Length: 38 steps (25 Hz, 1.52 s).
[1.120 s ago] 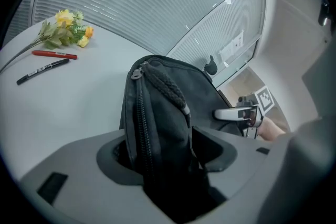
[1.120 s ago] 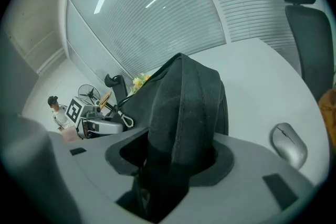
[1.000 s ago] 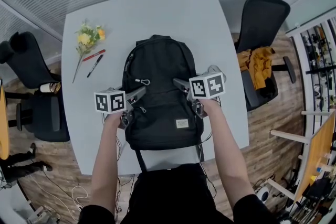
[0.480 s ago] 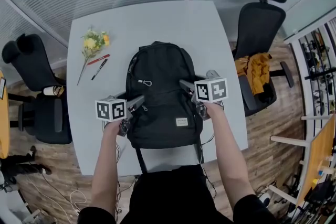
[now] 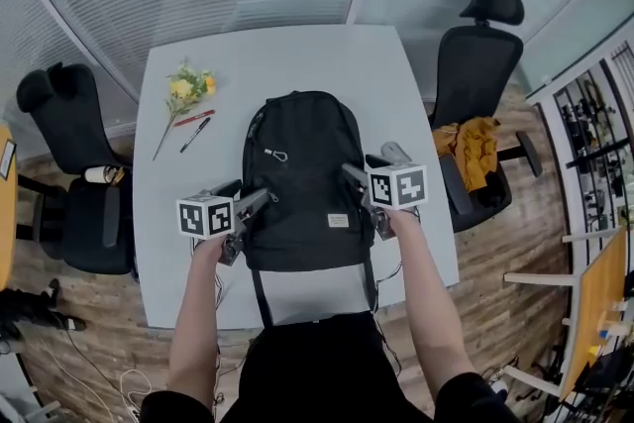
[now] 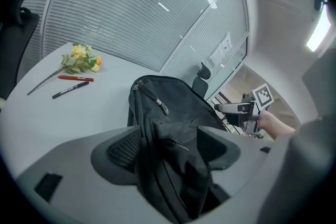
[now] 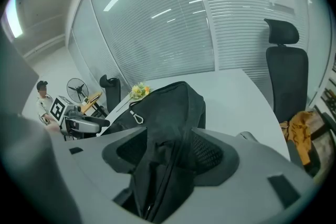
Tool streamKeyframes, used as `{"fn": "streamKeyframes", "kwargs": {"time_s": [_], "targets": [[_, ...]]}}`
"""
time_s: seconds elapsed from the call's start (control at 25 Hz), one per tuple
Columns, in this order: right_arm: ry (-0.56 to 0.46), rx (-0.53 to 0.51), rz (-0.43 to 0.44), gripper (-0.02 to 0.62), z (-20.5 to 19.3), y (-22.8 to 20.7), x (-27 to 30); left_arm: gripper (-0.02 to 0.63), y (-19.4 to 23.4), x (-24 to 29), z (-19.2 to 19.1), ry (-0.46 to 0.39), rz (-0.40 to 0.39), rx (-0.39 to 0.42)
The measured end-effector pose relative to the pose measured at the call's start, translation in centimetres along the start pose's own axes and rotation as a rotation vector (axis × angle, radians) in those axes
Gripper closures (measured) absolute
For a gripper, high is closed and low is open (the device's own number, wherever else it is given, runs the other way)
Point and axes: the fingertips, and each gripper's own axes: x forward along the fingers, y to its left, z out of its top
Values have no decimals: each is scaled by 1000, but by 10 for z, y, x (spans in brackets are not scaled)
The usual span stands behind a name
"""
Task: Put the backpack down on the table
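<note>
The backpack (image 5: pixel 302 178) lies flat on the table (image 5: pixel 297 45), seemingly delivered; the left gripper (image 5: pixel 258 200) and right gripper (image 5: pixel 350 173) have just been opening, its fabric loose between their jaws, so next they must draw back clear.

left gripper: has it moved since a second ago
Yes. The left gripper drew back toward the near edge of the table, its jaws just opening with backpack fabric between them.

Pale table (image 5: pixel 317 54) bears backpack (image 5: pixel 302 173), flowers (image 5: pixel 186 86), red pen (image 5: pixel 194 118), black pen (image 5: pixel 195 134)
</note>
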Motion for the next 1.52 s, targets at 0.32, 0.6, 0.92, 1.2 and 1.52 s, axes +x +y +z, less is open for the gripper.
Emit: {"fn": "streamKeyframes", "kwargs": {"time_s": [0.32,0.6,0.92,1.2,1.52], "targets": [[-40,-47,9,324,-20,37,-34,288,-27,-28,-11,-38,-20,50],[-76,-64,14,325,-42,71,-59,288,-59,-49,-21,-69,-62,100],[-119,-86,19,340,-62,89,-87,290,-85,-72,-32,-125,-37,170],[-156,-109,56,372,-76,101,-107,299,-116,-89,-41,-173,-18,206],[-196,-166,106,408,-88,116,-144,333,-160,-108,-50,-247,25,216]]}}
